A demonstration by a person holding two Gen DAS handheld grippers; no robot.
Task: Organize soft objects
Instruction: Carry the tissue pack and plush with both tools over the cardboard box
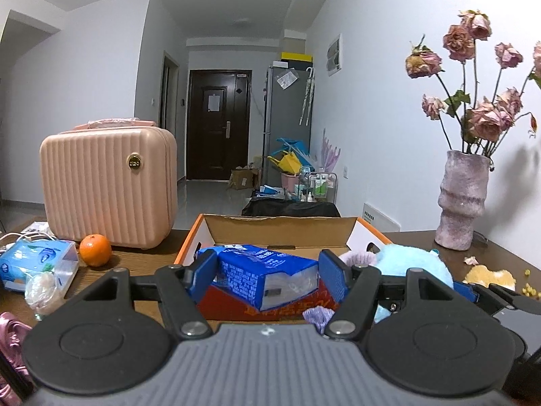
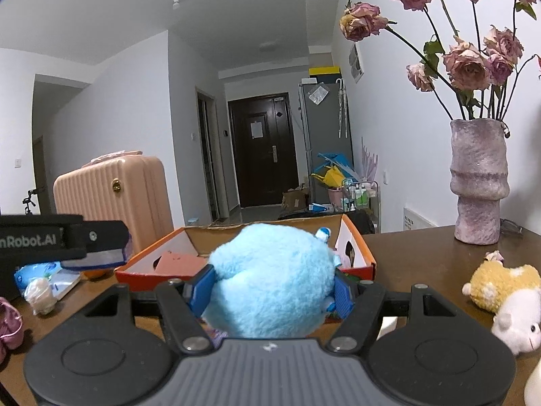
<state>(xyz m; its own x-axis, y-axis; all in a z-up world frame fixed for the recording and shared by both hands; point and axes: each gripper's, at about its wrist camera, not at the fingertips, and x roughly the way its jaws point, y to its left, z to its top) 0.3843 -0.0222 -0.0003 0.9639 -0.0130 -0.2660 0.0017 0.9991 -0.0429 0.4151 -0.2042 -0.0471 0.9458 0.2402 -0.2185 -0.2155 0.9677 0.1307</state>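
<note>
Left gripper (image 1: 267, 265) clamps a blue tissue pack (image 1: 267, 270) between its blue pads, pack tilted, one corner down, held over the open orange-edged cardboard box (image 1: 280, 228). Red flat item (image 1: 270, 301) lies in the box under the pack. Right gripper (image 2: 270, 287) squeezes a light-blue plush toy (image 2: 270, 280) between its pads, fur bulging past both fingers; toy sits at the near edge of the same box (image 2: 189, 233). In the left wrist view the blue plush (image 1: 412, 264) shows just right of the left gripper, right gripper's fingers partly behind it. Something purple and knitted (image 1: 358, 257) peeks beside the plush; can't tell whether it's in the box or on the rim.

Brown wooden table (image 2: 405, 253) holds everything. Yellow-and-white plush (image 2: 503, 301) lies on the table right of the box, apart from it. Pink ribbed case (image 1: 108, 186) stands upright back left, an orange (image 1: 95, 249) just in front of it. Second tissue pack (image 1: 33, 264) on the far left, with a crumpled clear bag (image 1: 40, 287) touching it. Pink shiny fabric (image 2: 8, 324) at the left edge. Textured purple vase (image 2: 478, 182) with dried roses (image 2: 466, 64) stands back right near the wall. Yellow crumbs (image 1: 525, 289) scattered on the table at right.
</note>
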